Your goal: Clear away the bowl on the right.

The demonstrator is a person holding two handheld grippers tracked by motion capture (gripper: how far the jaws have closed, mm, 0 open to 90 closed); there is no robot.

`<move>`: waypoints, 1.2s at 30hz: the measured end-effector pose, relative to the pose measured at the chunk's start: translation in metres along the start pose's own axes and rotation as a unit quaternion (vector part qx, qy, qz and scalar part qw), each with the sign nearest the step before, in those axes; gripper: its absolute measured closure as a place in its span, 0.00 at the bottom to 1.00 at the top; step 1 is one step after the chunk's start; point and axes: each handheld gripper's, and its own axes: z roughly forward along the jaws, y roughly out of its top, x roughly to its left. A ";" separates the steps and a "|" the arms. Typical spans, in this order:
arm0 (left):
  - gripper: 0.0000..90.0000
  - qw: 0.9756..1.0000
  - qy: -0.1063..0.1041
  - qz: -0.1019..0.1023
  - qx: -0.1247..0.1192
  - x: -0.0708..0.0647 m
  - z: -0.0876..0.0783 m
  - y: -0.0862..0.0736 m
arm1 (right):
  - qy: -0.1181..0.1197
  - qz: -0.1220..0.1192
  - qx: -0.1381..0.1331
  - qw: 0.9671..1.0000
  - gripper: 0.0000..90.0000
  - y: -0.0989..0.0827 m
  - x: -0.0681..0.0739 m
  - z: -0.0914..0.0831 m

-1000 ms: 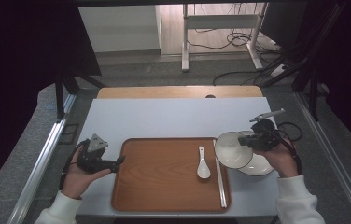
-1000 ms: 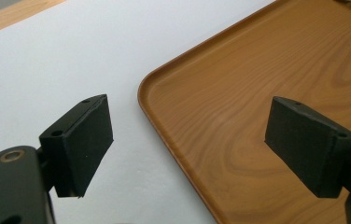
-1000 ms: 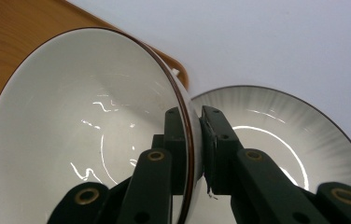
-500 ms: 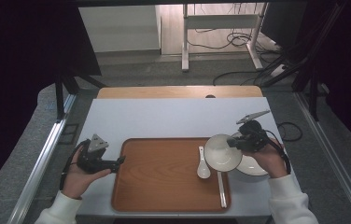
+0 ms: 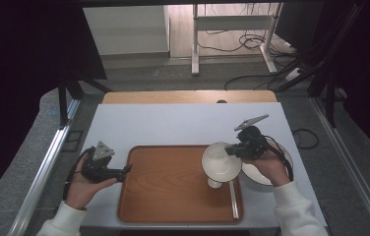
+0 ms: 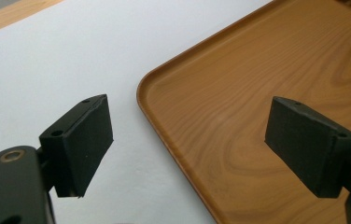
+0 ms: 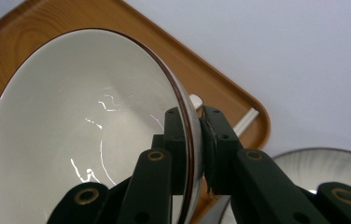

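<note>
pinching one white bowl [image 5: 221,162], right gripper [image 5: 233,149] fingers grip its rim; left gripper [image 5: 125,170] fingers spread.

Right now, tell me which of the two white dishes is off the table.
The bowl, clamped by its rim in the right gripper over the tray; the plate lies on the table.

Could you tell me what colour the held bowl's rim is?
Dark brown, on a white bowl; right gripper view.

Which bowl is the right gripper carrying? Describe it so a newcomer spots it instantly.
Start at the wooden tray on the white table and go to its right edge. There the white bowl hangs tilted over the tray, its rim pinched by the right gripper. Unlike the second bowl resting flat beside the tray, this one is lifted.
</note>
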 end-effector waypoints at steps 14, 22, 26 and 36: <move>0.16 1.000 0.000 -0.001 -0.001 0.000 -0.001 0.000 | 0.032 -0.025 0.021 0.999 0.90 0.015 0.022 0.029; 0.16 1.000 -0.001 0.001 -0.003 -0.001 -0.002 0.002 | 0.043 -0.037 0.026 0.998 0.90 0.026 0.033 0.041; 0.16 1.000 -0.001 0.000 -0.002 0.000 -0.001 0.001 | 0.053 -0.039 0.032 0.997 0.90 0.032 0.036 0.053; 0.16 1.000 0.000 -0.002 -0.002 0.001 -0.001 0.001 | 0.059 -0.042 0.051 0.996 0.90 0.037 0.040 0.072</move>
